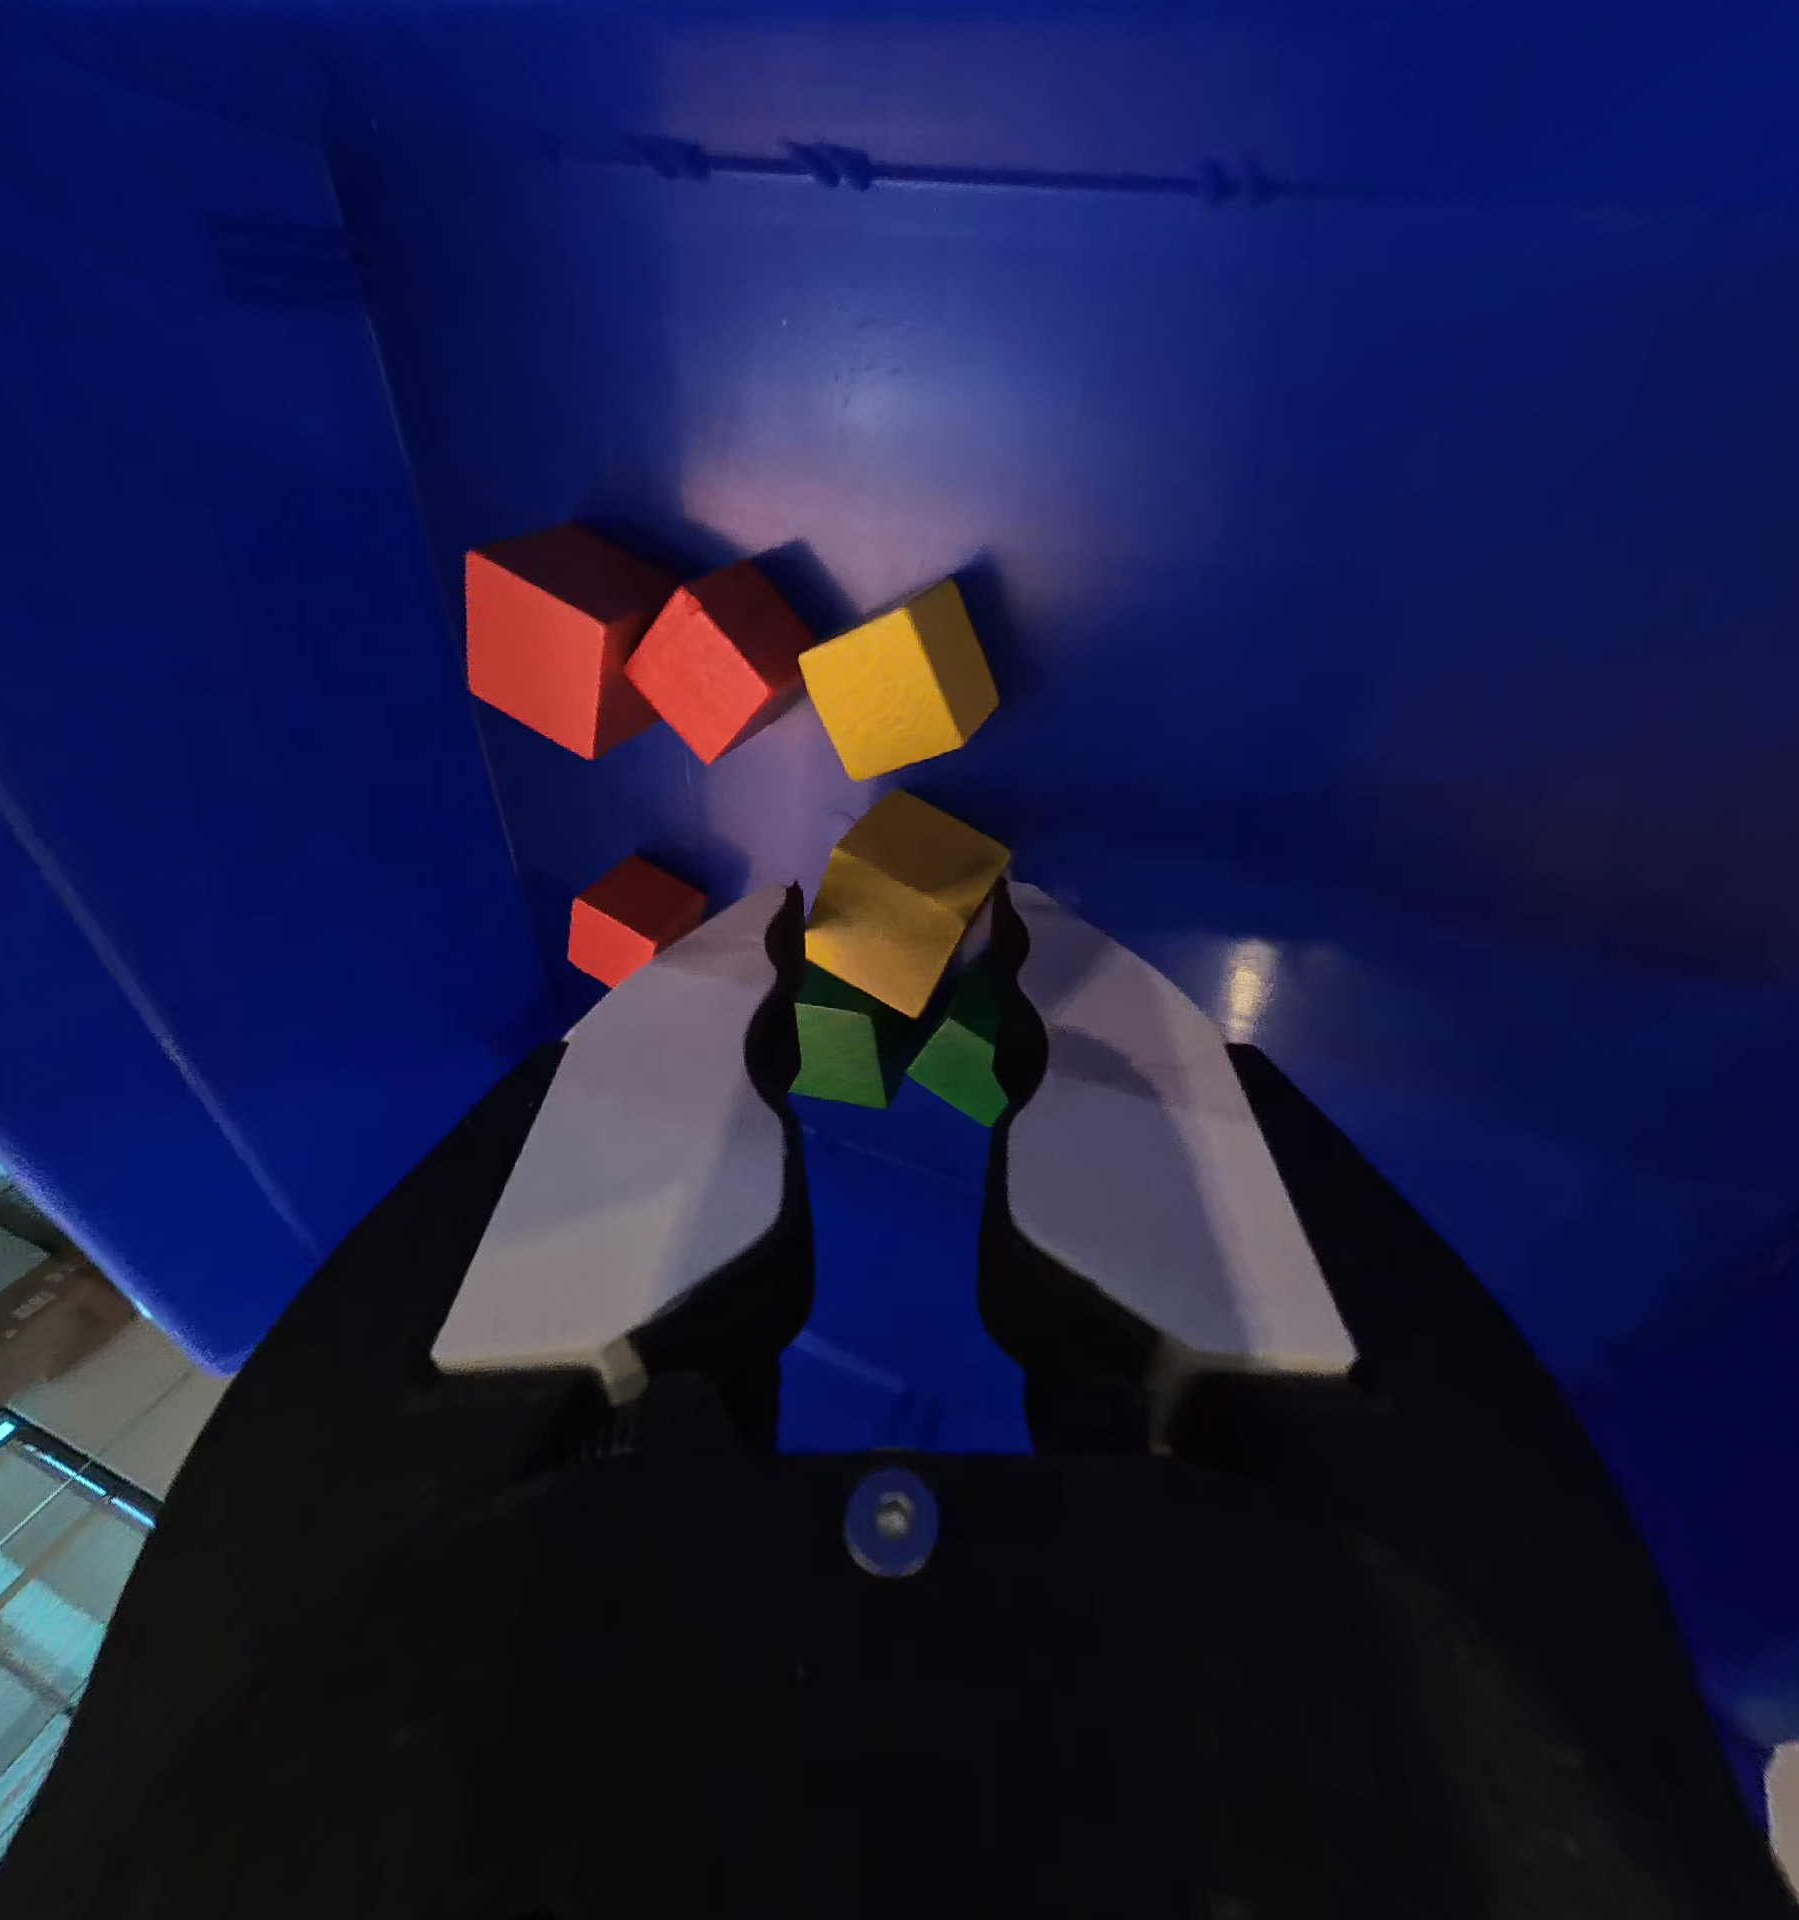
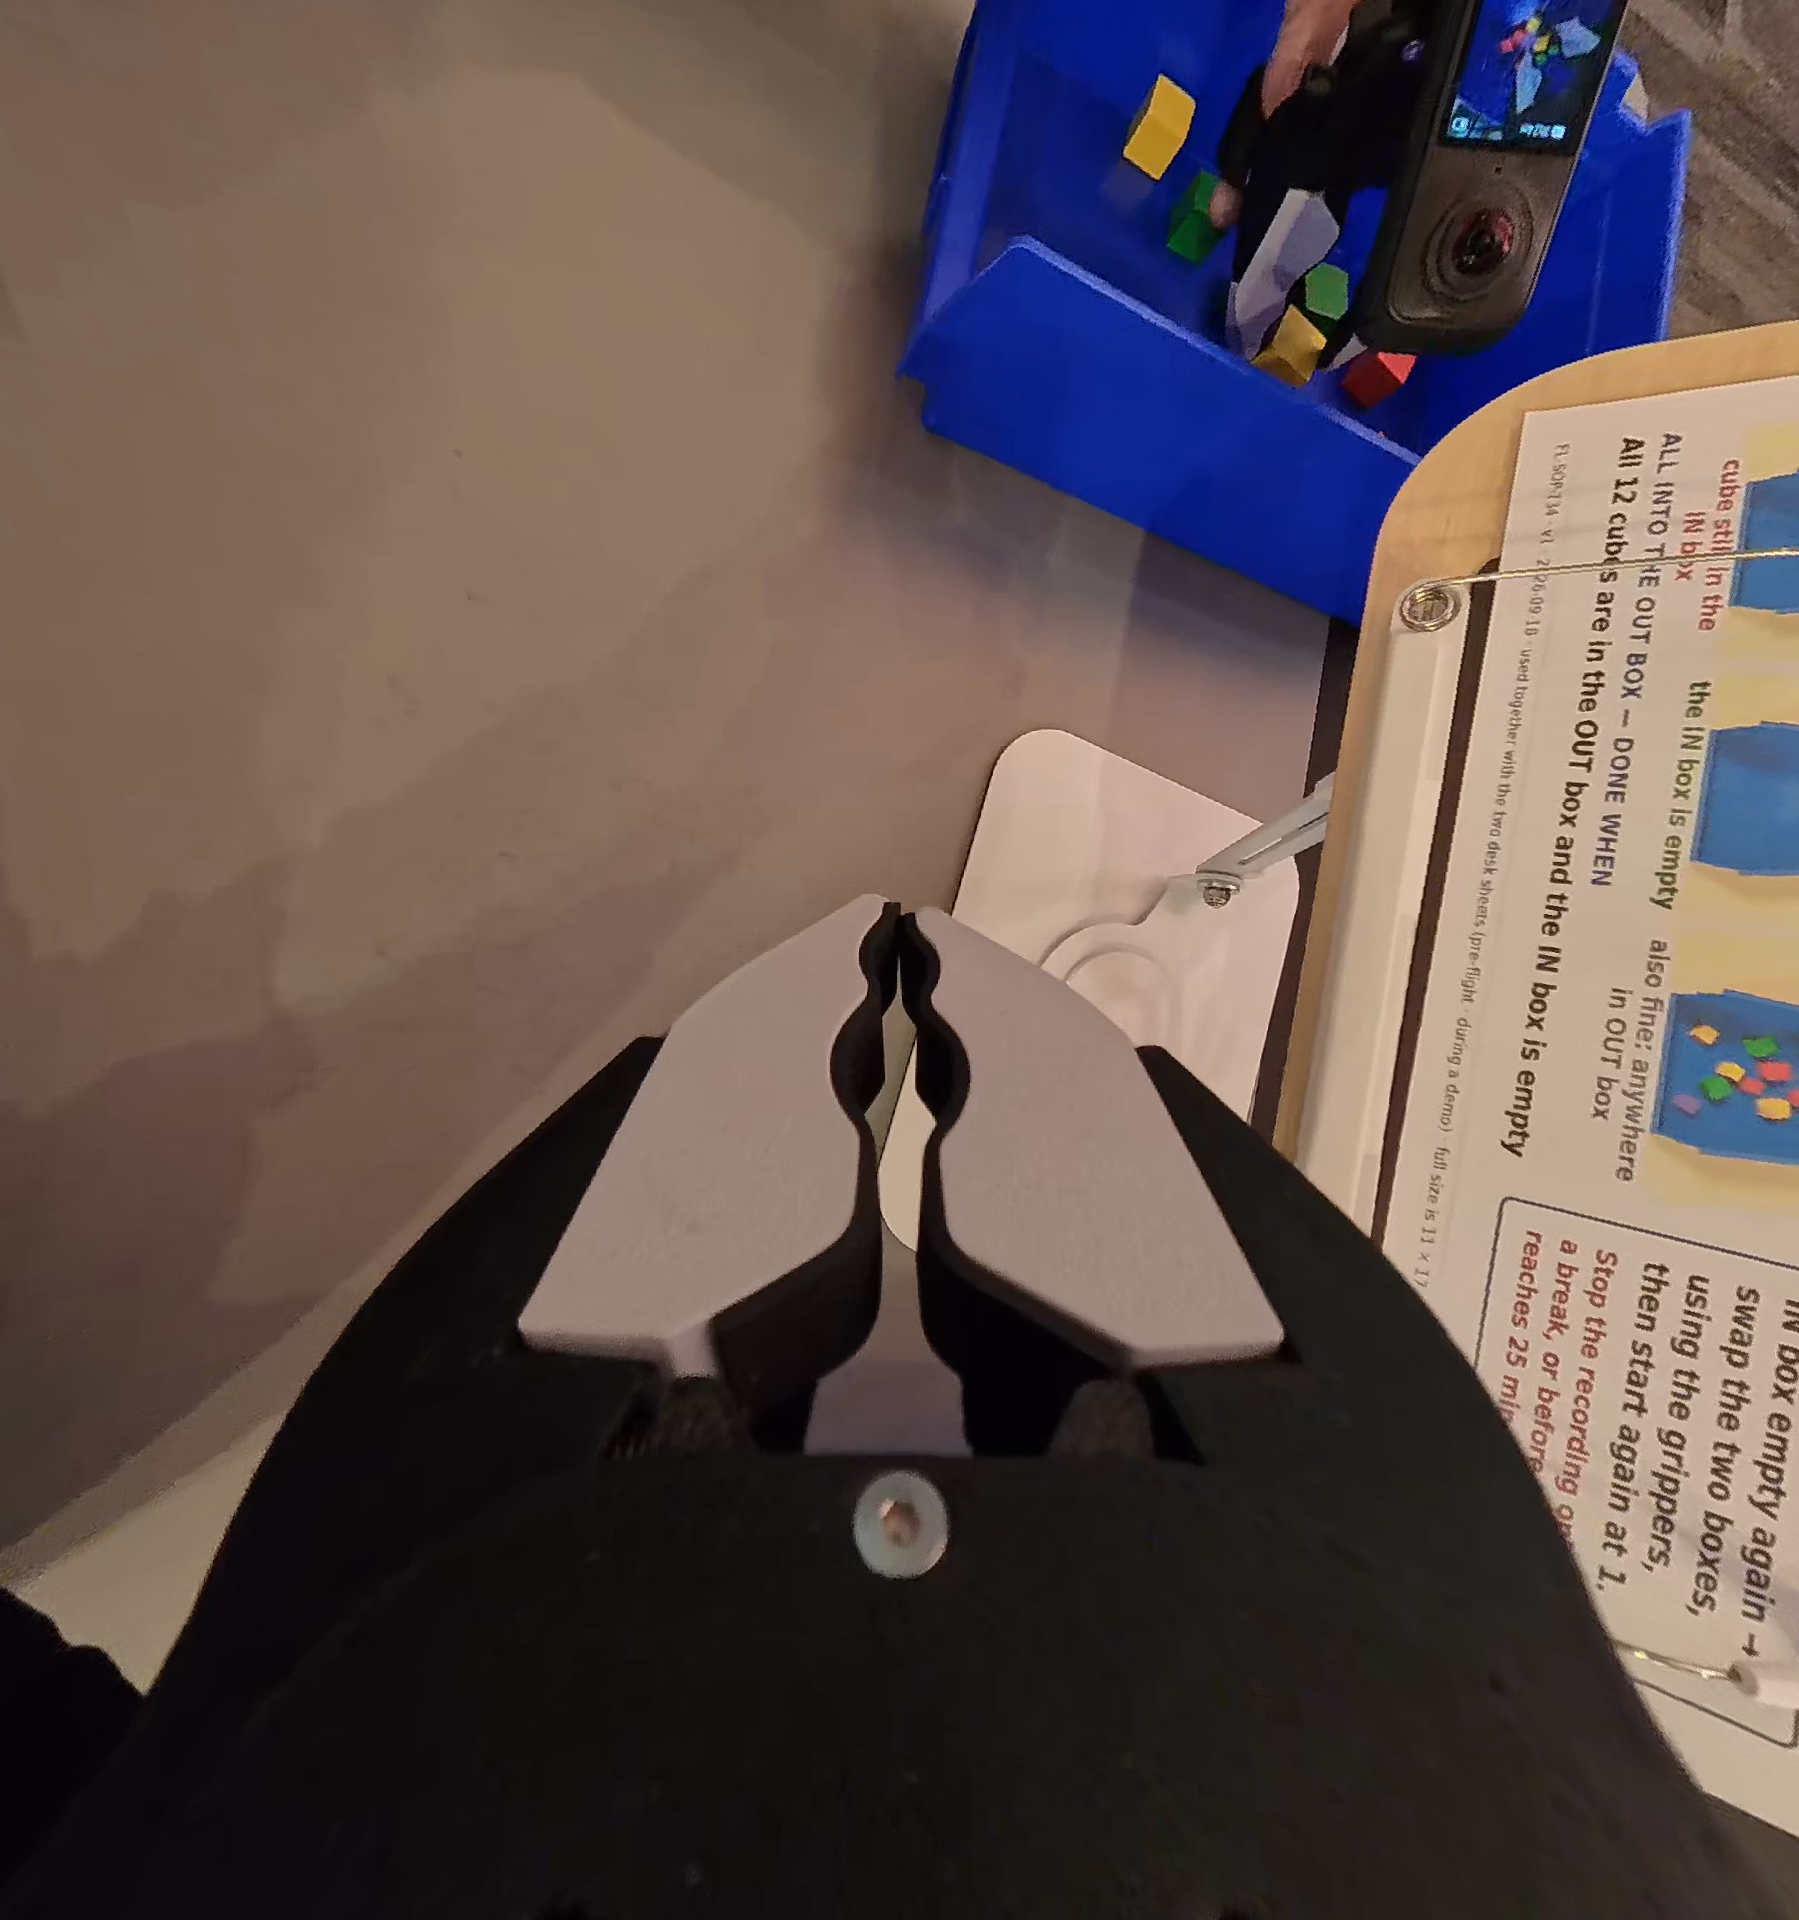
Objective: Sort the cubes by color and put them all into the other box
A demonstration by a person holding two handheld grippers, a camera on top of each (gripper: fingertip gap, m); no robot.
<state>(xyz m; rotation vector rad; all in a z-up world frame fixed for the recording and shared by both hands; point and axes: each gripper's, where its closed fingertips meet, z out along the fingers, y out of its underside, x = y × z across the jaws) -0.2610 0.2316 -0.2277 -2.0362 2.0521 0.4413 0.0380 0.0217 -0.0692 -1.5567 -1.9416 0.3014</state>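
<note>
My left gripper (image 1: pixel 895 906) is inside a blue box (image 1: pixel 1290 520), its fingertips closed on a tilted yellow cube (image 1: pixel 910 883) just above two green cubes (image 1: pixel 838 1049). Three red cubes (image 1: pixel 552 644) and another yellow cube (image 1: pixel 895 681) lie on the box floor beyond. The right wrist view shows the same box (image 2: pixel 1134 416) far off, with the left gripper (image 2: pixel 1279 322) and its yellow cube (image 2: pixel 1290 348) inside. My right gripper (image 2: pixel 897 920) is shut and empty over the grey table.
A white base plate (image 2: pixel 1082 831) with a metal rod lies just beyond my right gripper. A wooden board with a printed sheet (image 2: pixel 1601 935) sits at the right. The left box wall (image 1: pixel 199 727) stands close to the red cubes. The left gripper's tips are roughly 40 cm from the right gripper's.
</note>
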